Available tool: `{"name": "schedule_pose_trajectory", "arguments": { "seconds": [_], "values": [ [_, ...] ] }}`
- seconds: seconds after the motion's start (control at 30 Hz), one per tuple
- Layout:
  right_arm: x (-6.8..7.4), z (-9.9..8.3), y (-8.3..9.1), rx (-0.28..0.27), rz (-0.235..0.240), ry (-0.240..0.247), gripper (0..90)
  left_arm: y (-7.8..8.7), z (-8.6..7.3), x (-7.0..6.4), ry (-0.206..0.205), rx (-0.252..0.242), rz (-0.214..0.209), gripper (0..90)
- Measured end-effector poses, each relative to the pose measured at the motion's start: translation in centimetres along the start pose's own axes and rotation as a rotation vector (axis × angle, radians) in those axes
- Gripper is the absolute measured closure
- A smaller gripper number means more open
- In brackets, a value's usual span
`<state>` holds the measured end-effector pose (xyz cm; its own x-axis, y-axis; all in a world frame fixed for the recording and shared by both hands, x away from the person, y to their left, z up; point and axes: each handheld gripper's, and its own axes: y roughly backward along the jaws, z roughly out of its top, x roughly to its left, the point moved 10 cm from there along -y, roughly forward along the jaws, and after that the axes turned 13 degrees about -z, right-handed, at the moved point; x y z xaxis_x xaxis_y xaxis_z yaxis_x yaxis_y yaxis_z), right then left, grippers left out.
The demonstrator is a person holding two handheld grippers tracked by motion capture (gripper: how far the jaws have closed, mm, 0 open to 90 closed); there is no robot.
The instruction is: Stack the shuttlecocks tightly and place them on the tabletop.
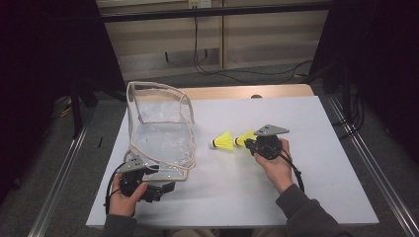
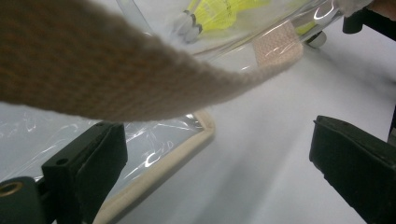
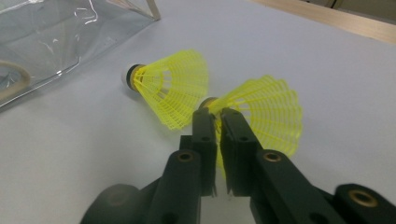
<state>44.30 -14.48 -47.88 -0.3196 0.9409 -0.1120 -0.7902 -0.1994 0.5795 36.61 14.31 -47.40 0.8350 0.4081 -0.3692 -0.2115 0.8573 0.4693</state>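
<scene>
Right hand-held gripper pinches featherlight, crushable yellow plastic shuttlecock by its skirt; left hand-held gripper spread beside clear bag.

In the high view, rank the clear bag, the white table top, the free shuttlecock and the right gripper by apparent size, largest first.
1. White table top.
2. Clear bag.
3. Right gripper, counting its body and grey plate.
4. Free shuttlecock, lying on the table.

The second shuttlecock, pinched in that gripper, looks about the same size as the free one.

Shuttlecocks right of bag
</scene>
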Motion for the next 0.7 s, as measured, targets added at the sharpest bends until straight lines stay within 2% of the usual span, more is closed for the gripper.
{"name": "schedule_pose_trajectory", "arguments": {
  "seconds": [0.1,0.17,0.2,0.47,0.7],
  "values": [
    [0.1,-0.2,-0.5,0.012,-0.007,0.004,78.9,0.1,0.0,0.0,0.000,-0.002,0.002,4.2],
    [0.0,-0.2,-0.7,0.016,-0.015,0.016,82.6,0.1,0.0,0.0,-0.001,-0.002,0.003,4.2],
    [0.1,-0.2,-0.8,0.020,-0.007,0.014,87.4,0.1,0.0,0.1,0.000,-0.007,0.002,4.2],
    [-1.2,0.0,0.1,0.018,0.014,-0.004,90.0,0.1,0.1,0.0,-0.003,-0.009,0.002,4.2],
    [-1.7,0.7,0.9,-0.015,0.045,-0.024,90.0,0.0,0.1,-0.1,-0.006,-0.004,0.002,4.2]
  ]
}}
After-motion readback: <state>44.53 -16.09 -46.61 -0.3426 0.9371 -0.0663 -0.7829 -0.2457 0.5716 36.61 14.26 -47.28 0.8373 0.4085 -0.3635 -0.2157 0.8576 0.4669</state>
